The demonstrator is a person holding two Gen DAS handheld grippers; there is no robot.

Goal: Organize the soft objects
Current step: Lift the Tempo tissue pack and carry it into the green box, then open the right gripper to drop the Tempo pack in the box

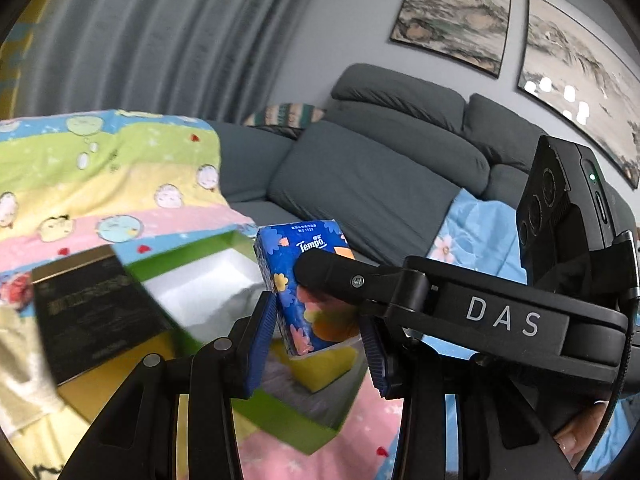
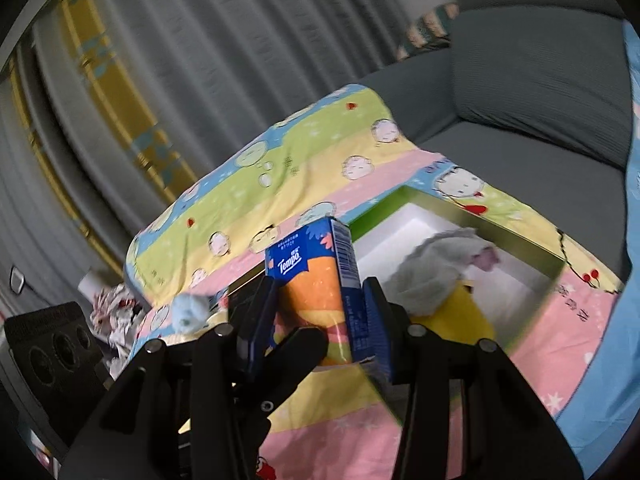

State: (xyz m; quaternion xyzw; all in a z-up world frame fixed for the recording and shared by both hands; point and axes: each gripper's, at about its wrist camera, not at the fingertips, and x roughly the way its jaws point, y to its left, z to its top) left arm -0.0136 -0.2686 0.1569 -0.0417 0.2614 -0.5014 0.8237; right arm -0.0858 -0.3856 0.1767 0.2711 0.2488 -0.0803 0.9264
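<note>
A blue and orange Tempo tissue pack [image 2: 316, 288] stands upright between the pads of my right gripper [image 2: 320, 322], which is shut on it above the cartoon-print blanket. In the left wrist view the same pack [image 1: 304, 280] sits between the blue pads of my left gripper [image 1: 316, 336], with the right gripper's black finger [image 1: 340, 276] across it. The left jaws stand wider than the pack and I cannot tell whether they touch it. A green box [image 2: 556, 268] with a white inside holds a white cloth [image 2: 436, 268] and a yellow item [image 2: 468, 316].
A black box lid [image 1: 92, 312] lies left of the green box [image 1: 280, 424]. A grey sofa [image 1: 360, 184] is behind, with a light blue quilt [image 1: 476, 236]. A small blue plush [image 2: 188, 312] and a patterned toy [image 2: 116, 312] lie at the blanket's left edge. Curtains hang behind.
</note>
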